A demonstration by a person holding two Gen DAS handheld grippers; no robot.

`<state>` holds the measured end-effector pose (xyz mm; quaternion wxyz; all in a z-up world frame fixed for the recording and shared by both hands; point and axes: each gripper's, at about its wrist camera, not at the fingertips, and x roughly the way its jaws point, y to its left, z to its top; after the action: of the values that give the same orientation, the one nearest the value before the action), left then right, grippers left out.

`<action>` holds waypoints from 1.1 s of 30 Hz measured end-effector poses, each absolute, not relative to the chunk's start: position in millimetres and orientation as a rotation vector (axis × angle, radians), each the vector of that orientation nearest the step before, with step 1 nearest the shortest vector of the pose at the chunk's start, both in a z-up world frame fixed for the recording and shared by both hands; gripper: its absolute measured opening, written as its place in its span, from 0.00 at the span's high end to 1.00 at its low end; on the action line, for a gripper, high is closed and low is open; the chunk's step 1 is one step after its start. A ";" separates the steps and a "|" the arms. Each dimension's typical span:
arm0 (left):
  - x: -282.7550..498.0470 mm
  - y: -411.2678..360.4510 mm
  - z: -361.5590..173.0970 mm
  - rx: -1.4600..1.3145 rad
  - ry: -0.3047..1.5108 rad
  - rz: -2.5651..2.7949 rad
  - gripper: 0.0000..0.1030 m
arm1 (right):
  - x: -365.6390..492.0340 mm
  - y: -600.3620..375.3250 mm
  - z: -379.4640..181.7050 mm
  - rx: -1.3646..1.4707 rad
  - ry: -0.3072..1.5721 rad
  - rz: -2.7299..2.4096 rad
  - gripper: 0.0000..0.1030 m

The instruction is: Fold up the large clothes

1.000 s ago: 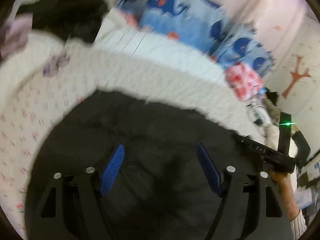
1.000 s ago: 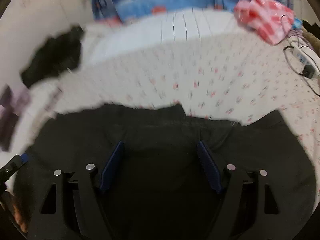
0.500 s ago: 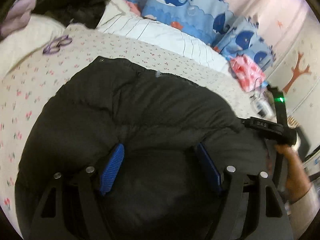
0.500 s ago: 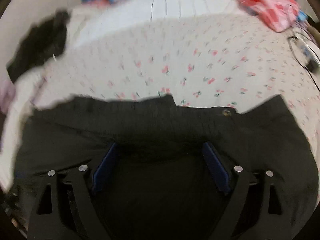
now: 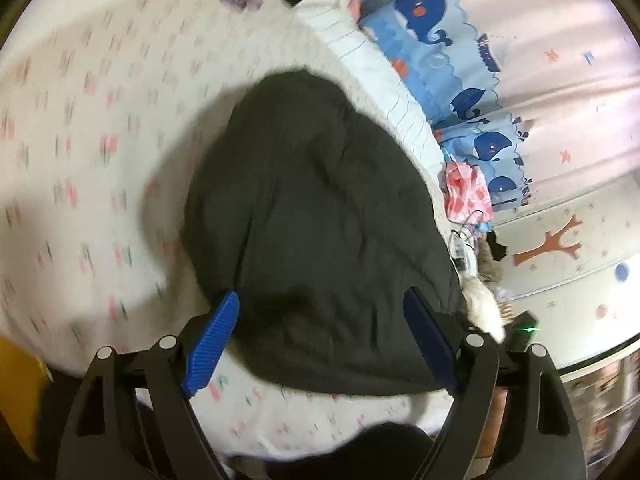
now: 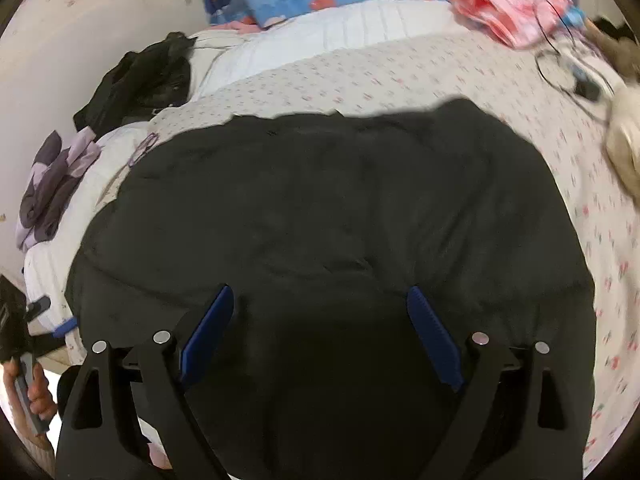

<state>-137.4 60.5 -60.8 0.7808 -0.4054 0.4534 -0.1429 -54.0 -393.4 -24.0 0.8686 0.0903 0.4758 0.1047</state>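
Our left claw point(image 5: 320, 316) is opening wide and grips nothing. Our right claw point(image 6: 320, 316) is wide open too, empty. Under both claws we see the black coat point(image 6: 340, 208) lying on the flowery bed point(image 5: 100, 160).

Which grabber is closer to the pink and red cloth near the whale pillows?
Hard to tell, probably the right gripper: the pink and red cloth lies far beyond both. Left gripper.
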 end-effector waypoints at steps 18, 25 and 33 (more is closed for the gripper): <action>-108.5 8.6 -92.4 -0.903 0.938 -0.247 0.19 | -55.8 -435.9 -59.1 0.458 1.039 0.237 0.17; -105.0 13.3 -85.5 -0.982 0.859 -0.269 0.17 | -49.5 -395.0 -24.6 0.235 1.137 0.200 0.17; -98.3 15.8 -105.3 -1.017 0.867 -0.208 0.15 | 21.5 -316.4 31.1 0.048 0.923 0.210 0.13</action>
<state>-98.3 15.8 -105.3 0.7800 -0.4704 0.4013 -0.0961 21.5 -316.4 31.1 0.8897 0.0232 0.4446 0.1011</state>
